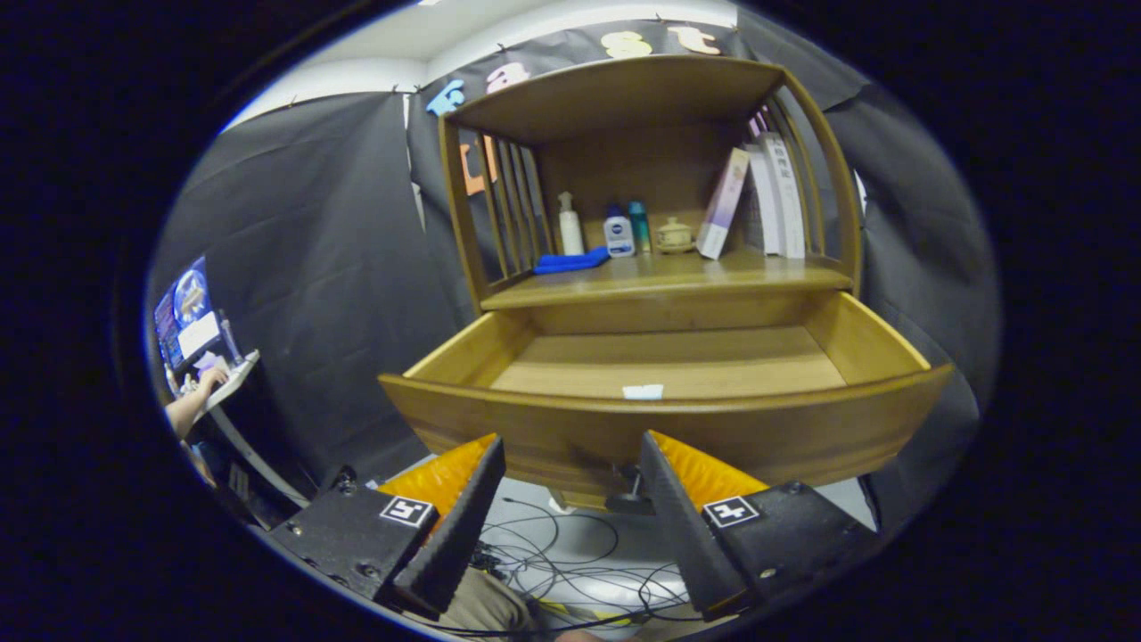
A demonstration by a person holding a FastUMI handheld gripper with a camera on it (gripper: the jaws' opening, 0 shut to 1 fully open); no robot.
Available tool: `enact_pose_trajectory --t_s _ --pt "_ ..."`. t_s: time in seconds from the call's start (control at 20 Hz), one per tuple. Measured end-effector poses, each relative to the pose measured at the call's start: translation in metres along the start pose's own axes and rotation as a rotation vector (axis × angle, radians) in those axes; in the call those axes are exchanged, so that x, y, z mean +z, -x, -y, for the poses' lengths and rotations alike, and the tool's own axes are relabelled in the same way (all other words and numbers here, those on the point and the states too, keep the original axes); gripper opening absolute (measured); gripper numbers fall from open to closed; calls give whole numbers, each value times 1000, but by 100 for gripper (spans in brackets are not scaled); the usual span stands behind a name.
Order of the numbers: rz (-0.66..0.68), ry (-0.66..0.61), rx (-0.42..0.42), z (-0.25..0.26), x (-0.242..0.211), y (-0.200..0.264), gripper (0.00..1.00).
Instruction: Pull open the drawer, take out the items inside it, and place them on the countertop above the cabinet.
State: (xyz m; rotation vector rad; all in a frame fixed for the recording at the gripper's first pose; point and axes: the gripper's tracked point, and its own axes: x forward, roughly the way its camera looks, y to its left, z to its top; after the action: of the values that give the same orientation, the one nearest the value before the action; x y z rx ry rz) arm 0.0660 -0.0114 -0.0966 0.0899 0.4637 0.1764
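Just ahead of the gripper [570, 455], fingers spread and holding nothing, the drawer [664, 419] stands pulled out; a small white item [643, 391] lies inside at twelve o'clock, the countertop [664, 275] beyond awaiting it.

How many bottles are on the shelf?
3, all at the back of the countertop: a white pump bottle, a white bottle and a teal bottle, standing between the blue cloth and the little pot.

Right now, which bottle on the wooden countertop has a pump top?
The tall white bottle, leftmost of three, beside the blue cloth; the others have plain caps.
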Motion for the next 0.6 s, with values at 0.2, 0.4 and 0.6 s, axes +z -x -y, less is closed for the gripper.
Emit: enact_pose_trajectory --t_s 0.2,0.4,0.6 --pt "22 51 -18 6 45 -14 97" --pt "-68 95 -61 20 62 -49 97" --pt "-269 101 -91 38 55 -84 97"
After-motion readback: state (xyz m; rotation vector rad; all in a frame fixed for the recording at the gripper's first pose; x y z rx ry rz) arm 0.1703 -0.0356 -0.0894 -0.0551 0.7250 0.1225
